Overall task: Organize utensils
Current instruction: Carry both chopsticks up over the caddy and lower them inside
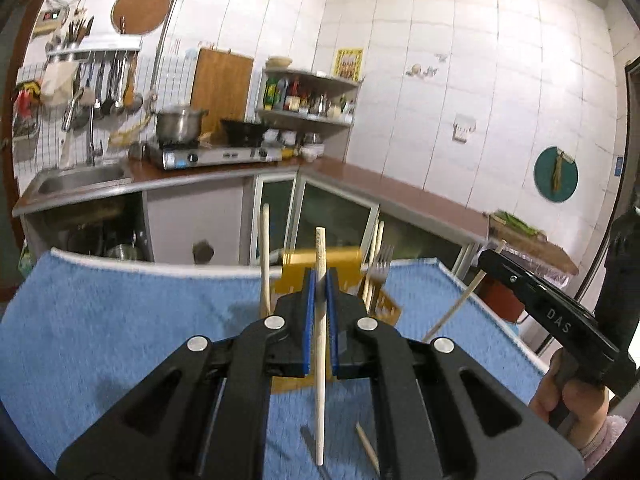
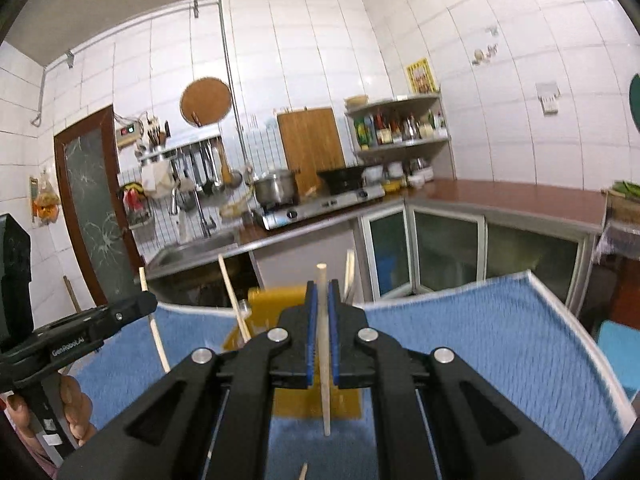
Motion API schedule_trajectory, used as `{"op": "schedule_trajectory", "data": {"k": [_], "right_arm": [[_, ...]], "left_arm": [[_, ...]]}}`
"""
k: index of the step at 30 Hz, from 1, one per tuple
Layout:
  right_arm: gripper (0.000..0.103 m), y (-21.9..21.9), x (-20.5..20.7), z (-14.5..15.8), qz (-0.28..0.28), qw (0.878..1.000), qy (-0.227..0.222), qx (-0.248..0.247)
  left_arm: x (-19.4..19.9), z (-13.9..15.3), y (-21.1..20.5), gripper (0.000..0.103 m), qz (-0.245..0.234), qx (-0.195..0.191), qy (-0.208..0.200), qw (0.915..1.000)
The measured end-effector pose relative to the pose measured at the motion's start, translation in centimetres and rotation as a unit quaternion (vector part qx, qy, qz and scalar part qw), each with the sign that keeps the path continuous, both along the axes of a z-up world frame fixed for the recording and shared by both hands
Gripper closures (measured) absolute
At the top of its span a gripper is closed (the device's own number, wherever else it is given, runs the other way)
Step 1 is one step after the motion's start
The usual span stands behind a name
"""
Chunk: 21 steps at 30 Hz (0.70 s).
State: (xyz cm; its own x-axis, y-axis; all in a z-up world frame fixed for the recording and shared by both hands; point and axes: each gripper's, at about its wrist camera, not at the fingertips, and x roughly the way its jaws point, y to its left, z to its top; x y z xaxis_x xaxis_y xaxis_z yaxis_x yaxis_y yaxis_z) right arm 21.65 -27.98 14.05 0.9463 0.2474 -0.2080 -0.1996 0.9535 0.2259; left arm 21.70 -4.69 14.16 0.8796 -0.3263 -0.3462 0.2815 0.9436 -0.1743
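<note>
My left gripper (image 1: 319, 280) is shut on a pale wooden chopstick (image 1: 320, 344) held upright above the blue towel (image 1: 120, 320). My right gripper (image 2: 322, 300) is shut on another upright chopstick (image 2: 325, 380). Just beyond both stands a yellow utensil holder (image 1: 340, 264), also in the right wrist view (image 2: 276, 300), with chopsticks (image 1: 265, 256) and a metal fork (image 1: 383, 264) standing in it. The right gripper's body (image 1: 552, 312) shows at the right of the left view, its chopstick (image 1: 456, 308) slanting down. The left gripper's body (image 2: 80, 332) shows at the left of the right view.
A loose chopstick (image 1: 368, 448) lies on the towel under the left gripper. Behind are a kitchen counter (image 1: 400, 192) with a sink (image 1: 76, 178), a gas stove (image 1: 208, 154) with a pot, a spice shelf (image 1: 312, 96) and tiled walls.
</note>
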Motion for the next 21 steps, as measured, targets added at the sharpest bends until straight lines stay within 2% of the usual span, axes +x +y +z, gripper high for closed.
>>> {"op": "schedule_trajectory", "data": {"k": [7, 12, 17, 21], "right_arm": [[0.098, -0.2, 1.4, 6.0, 0.011, 0.999, -0.044, -0.003], [0.098, 0.4, 2.4, 9.3, 0.013, 0.998, -0.065, -0.010], [0.098, 0.7, 4.1, 9.9, 0.004, 0.998, -0.066, -0.025], [0.098, 0.8, 6.2, 8.0, 0.002, 0.999, -0.039, -0.033]], "left_arm": [[1.8, 6.2, -0.6, 0.099, 0.014, 0.001, -0.050, 0.9986], [3.7, 9.0, -1.5, 0.099, 0.027, 0.001, -0.081, 0.9963], [6.3, 8.8, -2.2, 0.099, 0.046, 0.000, -0.106, 0.9933], [8.2, 6.4, -3.1, 0.099, 0.051, 0.012, -0.102, 0.9935]]}}
